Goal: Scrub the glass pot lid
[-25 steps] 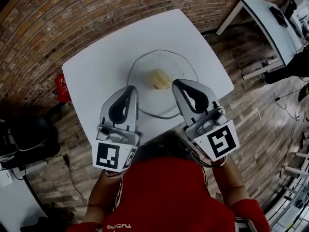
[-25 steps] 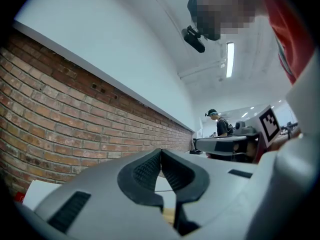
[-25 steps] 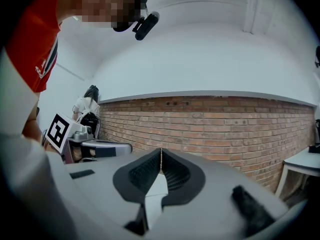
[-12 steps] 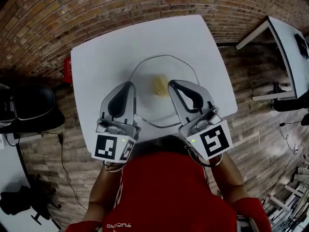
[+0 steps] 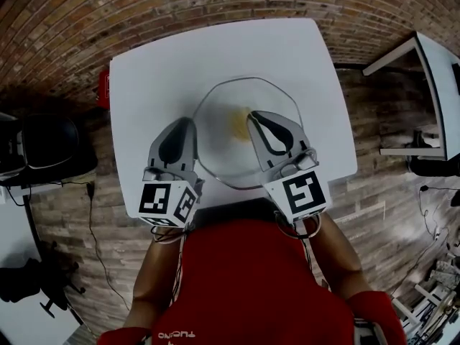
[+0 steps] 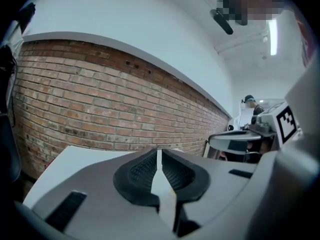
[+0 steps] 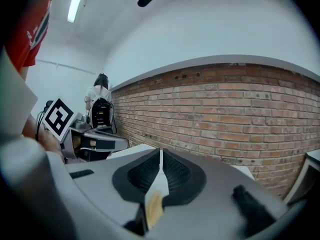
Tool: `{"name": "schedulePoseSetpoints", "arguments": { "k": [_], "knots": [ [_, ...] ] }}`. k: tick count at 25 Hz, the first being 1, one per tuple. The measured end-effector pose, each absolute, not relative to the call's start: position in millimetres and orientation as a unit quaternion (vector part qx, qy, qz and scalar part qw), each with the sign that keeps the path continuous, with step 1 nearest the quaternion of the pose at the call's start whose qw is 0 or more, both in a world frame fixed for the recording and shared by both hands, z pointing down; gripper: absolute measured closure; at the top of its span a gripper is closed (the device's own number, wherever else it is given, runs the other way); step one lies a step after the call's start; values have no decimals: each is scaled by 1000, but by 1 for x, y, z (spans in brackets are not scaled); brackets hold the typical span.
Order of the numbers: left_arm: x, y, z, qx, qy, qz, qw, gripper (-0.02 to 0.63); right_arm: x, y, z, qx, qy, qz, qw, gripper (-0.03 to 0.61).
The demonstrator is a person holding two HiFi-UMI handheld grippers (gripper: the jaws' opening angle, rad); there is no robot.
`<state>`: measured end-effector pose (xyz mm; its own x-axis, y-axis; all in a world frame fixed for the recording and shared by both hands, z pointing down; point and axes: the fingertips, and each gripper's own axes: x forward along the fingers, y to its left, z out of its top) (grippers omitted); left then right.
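Jaws are pressed together on both tools: the left hand-held gripper and the right hand-held gripper each grip nothing. Under the right one's tips the glass pot lid lies flat on the white worktop, with a yellowish lump at its centre. The left one is at the lid's edge. Beyond stands a brick wall.

The right gripper holds its jaws pressed together with nothing between the pads. A blurred yellow object shows through the slit at 6 o'clock. The left gripper sits at 9 o'clock over the white counter. A brick wall fills 3 o'clock.
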<state>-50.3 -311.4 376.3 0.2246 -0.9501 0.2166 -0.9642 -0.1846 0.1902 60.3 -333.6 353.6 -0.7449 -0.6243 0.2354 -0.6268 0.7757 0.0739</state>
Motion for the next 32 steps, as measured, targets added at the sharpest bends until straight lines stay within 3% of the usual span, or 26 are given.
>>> {"name": "schedulePoseSetpoints", "arguments": {
  "k": [5, 6, 8, 9, 12, 18, 32],
  "knots": [
    [-63, -314, 403, 756, -629, 48, 178, 591, 56, -340, 387, 331, -925, 49, 177, 546],
    [-65, -314, 409, 755, -626, 52, 188, 576, 55, -342, 393, 332, -923, 56, 185, 545],
    [-66, -316, 420, 757, -617, 55, 210, 480, 53, -345, 405, 334, -919, 70, 200, 543],
    [-67, -317, 426, 757, -613, 58, 219, 470, 52, -346, 412, 332, -916, 77, 209, 540],
    [-67, -317, 444, 752, -607, 73, 247, 440, 49, -347, 434, 323, -909, 109, 238, 448],
    [-74, -308, 486, 730, -590, 86, 335, 387, 53, -348, 477, 336, -878, 146, 307, 417],
    [-67, -306, 526, 711, -554, 96, 423, 379, 58, -350, 523, 321, -849, 183, 377, 417]
  ]
}}
